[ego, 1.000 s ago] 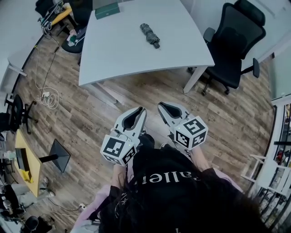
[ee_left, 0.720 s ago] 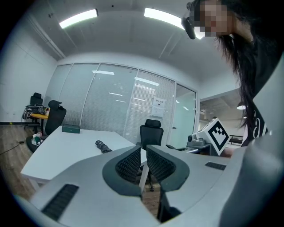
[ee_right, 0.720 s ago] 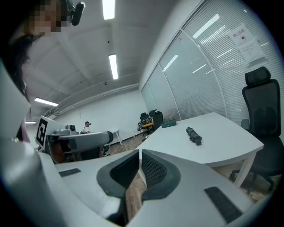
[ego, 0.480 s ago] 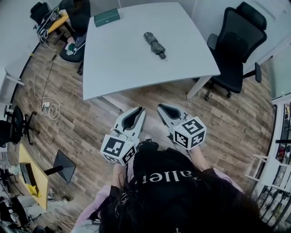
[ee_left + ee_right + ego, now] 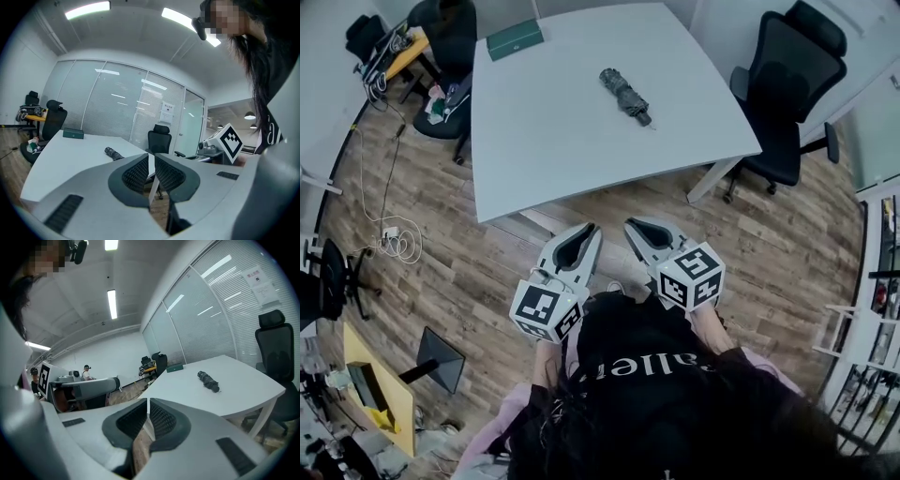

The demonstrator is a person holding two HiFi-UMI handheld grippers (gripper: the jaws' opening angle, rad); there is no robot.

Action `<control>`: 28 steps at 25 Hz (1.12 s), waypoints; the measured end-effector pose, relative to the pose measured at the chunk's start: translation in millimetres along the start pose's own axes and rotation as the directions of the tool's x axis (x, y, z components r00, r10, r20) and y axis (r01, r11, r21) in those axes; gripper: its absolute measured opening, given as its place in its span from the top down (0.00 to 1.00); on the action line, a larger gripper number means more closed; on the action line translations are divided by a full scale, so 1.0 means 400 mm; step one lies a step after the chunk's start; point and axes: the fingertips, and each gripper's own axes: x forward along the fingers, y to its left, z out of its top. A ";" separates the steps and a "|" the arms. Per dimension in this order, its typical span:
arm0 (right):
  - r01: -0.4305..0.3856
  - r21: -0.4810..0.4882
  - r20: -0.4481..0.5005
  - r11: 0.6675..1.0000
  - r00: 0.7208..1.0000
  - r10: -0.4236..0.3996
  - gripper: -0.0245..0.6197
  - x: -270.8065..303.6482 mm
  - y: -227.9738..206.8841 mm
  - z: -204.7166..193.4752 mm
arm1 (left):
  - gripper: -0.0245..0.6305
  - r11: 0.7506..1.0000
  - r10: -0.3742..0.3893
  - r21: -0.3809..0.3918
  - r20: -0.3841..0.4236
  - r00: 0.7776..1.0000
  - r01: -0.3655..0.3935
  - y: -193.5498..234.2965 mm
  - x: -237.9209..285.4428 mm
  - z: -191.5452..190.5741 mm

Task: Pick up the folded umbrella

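One folded umbrella (image 5: 626, 95) lies on the table (image 5: 544, 141), clear of edges.

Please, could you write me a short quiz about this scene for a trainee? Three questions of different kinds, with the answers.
1. True or false: the folded umbrella lies on the white table.
2. The left gripper and the right gripper are: A) both shut and empty; B) both open; C) shut on the umbrella.
3. What colour is the box at the table's far corner?
Key: 1 true; 2 A; 3 green.
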 end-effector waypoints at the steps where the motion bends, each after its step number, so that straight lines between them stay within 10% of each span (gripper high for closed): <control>1: 0.008 -0.001 -0.007 1.000 1.000 -0.008 0.91 0.005 0.001 -0.004 | 0.88 1.000 -0.006 -0.004 -0.002 1.000 0.006 0.006 -0.001 -0.004; 28: -0.022 0.028 -0.066 0.999 0.998 0.023 0.91 0.170 -0.178 0.071 | 0.88 0.997 0.051 -0.054 -0.024 0.998 -0.052 0.153 0.163 0.019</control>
